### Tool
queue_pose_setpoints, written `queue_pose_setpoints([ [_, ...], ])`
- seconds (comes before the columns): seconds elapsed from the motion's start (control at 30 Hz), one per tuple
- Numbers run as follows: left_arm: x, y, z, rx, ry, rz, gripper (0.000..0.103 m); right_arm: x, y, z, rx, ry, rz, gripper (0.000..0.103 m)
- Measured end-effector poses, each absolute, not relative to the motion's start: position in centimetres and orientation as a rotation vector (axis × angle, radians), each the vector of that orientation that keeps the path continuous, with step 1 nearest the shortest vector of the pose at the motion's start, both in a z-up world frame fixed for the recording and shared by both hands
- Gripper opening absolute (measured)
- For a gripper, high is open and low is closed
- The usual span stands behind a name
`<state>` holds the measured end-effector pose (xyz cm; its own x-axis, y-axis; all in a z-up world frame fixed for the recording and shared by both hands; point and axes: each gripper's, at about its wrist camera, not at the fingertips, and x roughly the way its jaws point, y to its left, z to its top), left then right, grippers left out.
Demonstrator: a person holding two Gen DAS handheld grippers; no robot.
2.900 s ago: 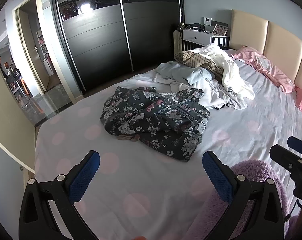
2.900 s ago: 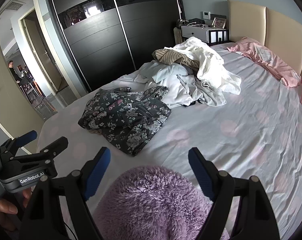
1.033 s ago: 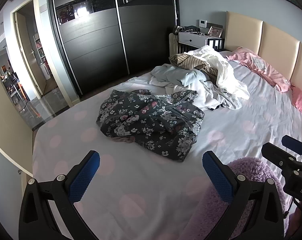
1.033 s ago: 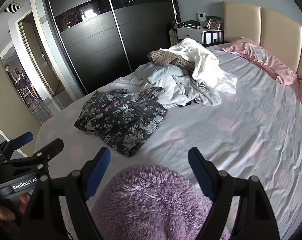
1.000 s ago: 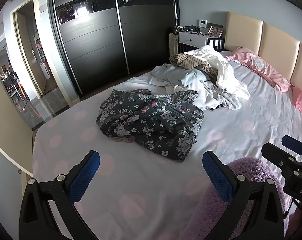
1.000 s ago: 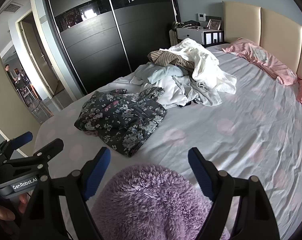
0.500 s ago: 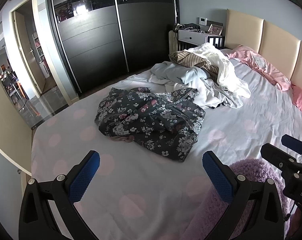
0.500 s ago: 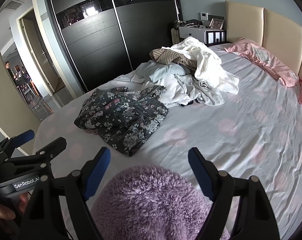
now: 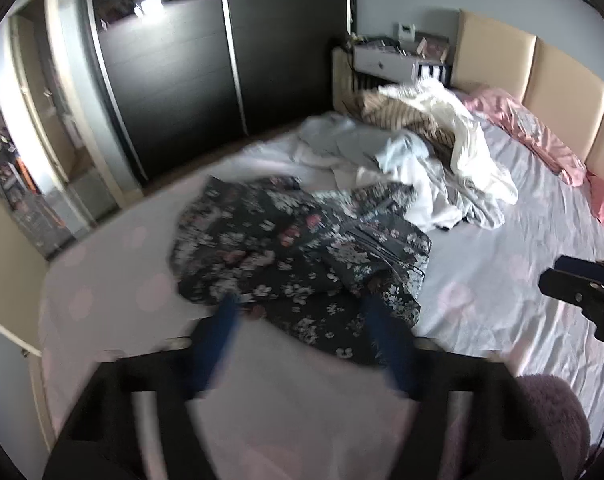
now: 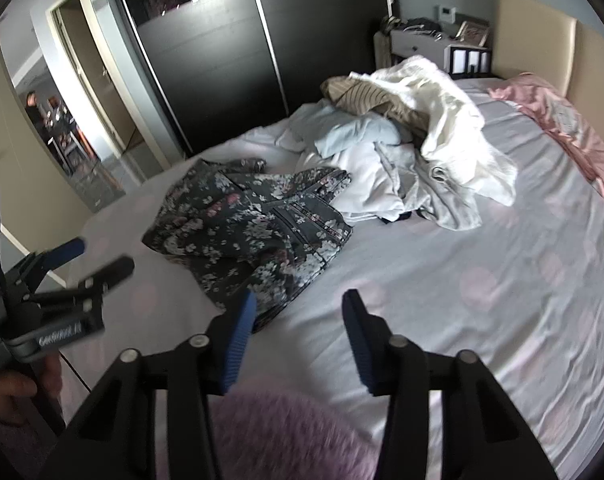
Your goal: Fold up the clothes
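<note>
A dark floral garment point(image 9: 302, 252) lies crumpled on the bed's near left; it also shows in the right wrist view point(image 10: 250, 224). My left gripper point(image 9: 305, 320) is open and empty, blurred, its fingertips at the garment's near edge. My right gripper point(image 10: 298, 312) is open and empty, its left fingertip over the garment's near corner. A pile of white, pale blue and striped clothes point(image 9: 425, 152) lies behind the floral garment; the right wrist view shows the pile point(image 10: 413, 148) too.
The bed sheet point(image 10: 481, 280) is pale with pink dots. Pink pillows point(image 9: 541, 136) lie by the beige headboard point(image 9: 561, 80). A dark sliding wardrobe point(image 9: 222, 68) and a nightstand point(image 10: 429, 48) stand beyond the bed. A purple fluffy sleeve point(image 10: 286, 432) fills the bottom edge.
Both grippers have moved forward and down toward the floral garment, and their jaws have narrowed. The left wrist view is now motion-blurred.
</note>
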<state>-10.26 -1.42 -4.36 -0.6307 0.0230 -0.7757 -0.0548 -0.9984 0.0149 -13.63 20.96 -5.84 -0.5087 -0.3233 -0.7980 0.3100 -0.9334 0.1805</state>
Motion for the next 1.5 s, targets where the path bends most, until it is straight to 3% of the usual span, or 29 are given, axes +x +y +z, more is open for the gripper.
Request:
queue_pose_setpoints([
  [0.17, -15.4, -2.0, -7.7, -1.406, 0.056, 2.769, 0.059, -19.3, 20.0, -9.4, 1.386, -0.057, -2.339, 0.041],
  [0.23, -17.6, -2.4, -9.1, -1.435, 0.066, 2.769, 0.08, -21.7, 19.7, -11.6, 1.439, -0.1, -2.278, 0.041],
  [0.27, -18.5, -2.6, -9.7, -1.443, 0.061, 2.771, 0.082, -22.7, 19.7, -12.7, 1.467, -0.11, -2.257, 0.041],
  [0.53, -25.3, -3.3, -15.6, -1.624, 0.094, 2.741, 0.082, -29.0, 19.3, -20.8, 1.644, -0.143, -2.141, 0.043],
  [0.67, -26.6, -3.2, -17.7, -1.66, 0.105, 2.754, 0.082, -30.5, 19.8, -23.6, 1.668, -0.209, -2.11, 0.056],
  [0.77, -26.9, -3.1, -18.2, -1.629, 0.103, 2.773, 0.08, -31.2, 19.8, -23.8, 1.633, -0.251, -2.105, 0.057],
  [0.83, -26.9, -2.8, -18.1, -1.612, 0.109, 2.776, 0.072, -31.3, 19.3, -23.7, 1.612, -0.226, -2.122, 0.054],
  [0.87, -26.8, -2.6, -18.0, -1.6, 0.121, 2.777, 0.069, -31.3, 19.0, -23.6, 1.599, -0.209, -2.141, 0.041],
  [0.93, -26.4, -1.7, -17.7, -1.567, 0.198, 2.778, 0.057, -31.0, 18.4, -23.2, 1.581, -0.18, -2.171, 0.033],
  [1.0, -26.3, -1.1, -17.4, -1.536, 0.241, 2.782, 0.047, -30.6, 18.2, -22.7, 1.558, -0.159, -2.208, 0.017],
  [1.13, -26.3, -1.2, -16.6, -1.512, 0.214, 2.781, 0.025, -29.3, 18.5, -20.8, 1.497, -0.164, -2.253, 0.011],
  [1.23, -26.2, -1.5, -15.5, -1.495, 0.184, 2.781, 0.015, -28.2, 18.8, -18.7, 1.456, -0.177, -2.297, 0.009],
  [1.5, -23.5, 1.3, -10.0, -1.348, 0.143, 2.739, 0.006, -24.1, 23.1, -11.4, 1.318, -0.162, -2.542, 0.008],
])
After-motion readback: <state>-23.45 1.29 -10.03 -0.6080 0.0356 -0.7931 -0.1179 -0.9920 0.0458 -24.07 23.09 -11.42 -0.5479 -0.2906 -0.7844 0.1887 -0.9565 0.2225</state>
